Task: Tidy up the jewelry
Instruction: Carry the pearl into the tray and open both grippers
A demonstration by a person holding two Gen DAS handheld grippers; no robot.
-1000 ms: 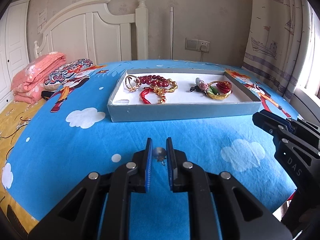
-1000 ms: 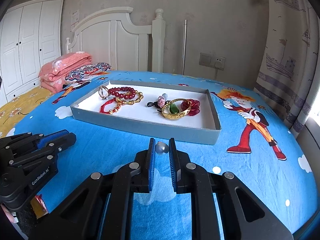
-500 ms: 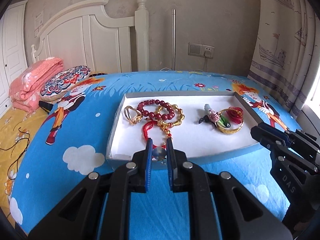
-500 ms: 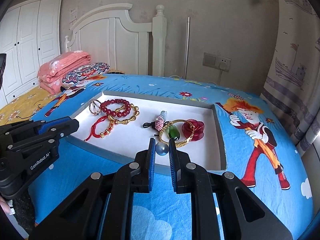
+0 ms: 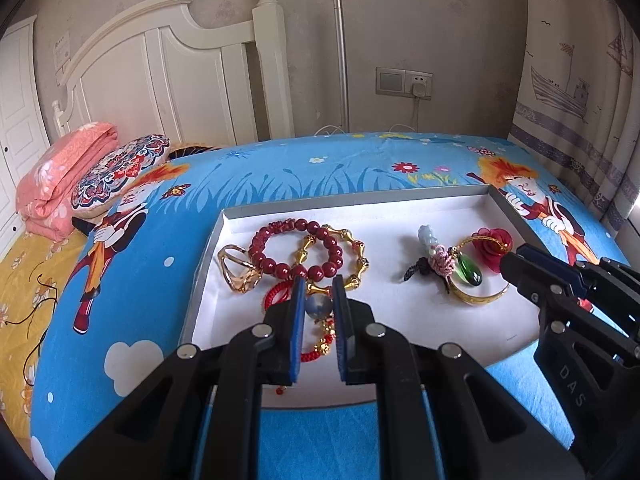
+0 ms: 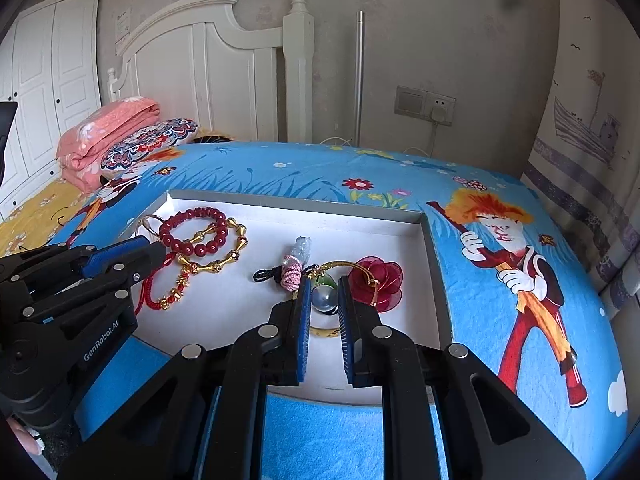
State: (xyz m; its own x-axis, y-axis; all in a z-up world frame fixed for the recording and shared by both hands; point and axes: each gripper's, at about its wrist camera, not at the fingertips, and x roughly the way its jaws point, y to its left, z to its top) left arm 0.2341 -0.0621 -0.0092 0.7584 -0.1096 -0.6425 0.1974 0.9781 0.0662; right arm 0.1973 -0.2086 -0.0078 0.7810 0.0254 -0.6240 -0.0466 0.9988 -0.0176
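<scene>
You are pinching a small grey pearl-like bead [image 5: 319, 306] between the blue pads of your left gripper [image 5: 319, 300], the jaws nearly closed on it. Your right gripper [image 6: 324, 300] is doing the same with a second grey bead [image 6: 324, 298]; they may be a pair of earrings, though I cannot tell. Both grippers are hanging over the shallow grey tray [image 5: 360, 202] on the blue cartoon bedspread [image 5: 132, 276], the left one above its left half and the right one above its right half.

Below your left bead, a dark red bead bracelet [image 5: 296, 250], a gold link bracelet [image 5: 352, 256], a gold ring-shaped piece [image 5: 238, 272] and a red cord bracelet [image 5: 320, 346] are lying bunched together. Below your right bead, a gold bangle [image 6: 344, 270], a red fabric rose [image 6: 378, 280], a green drop [image 6: 326, 280] and a pink knotted charm [image 6: 294, 272] are sitting in a second cluster.

Judging by this, most of the jewelry is already lying in the tray, and you are carrying what look like the last two pieces. What remains is lowering each bead onto the white liner, releasing it, and perhaps tidying the overlapping bracelets.
</scene>
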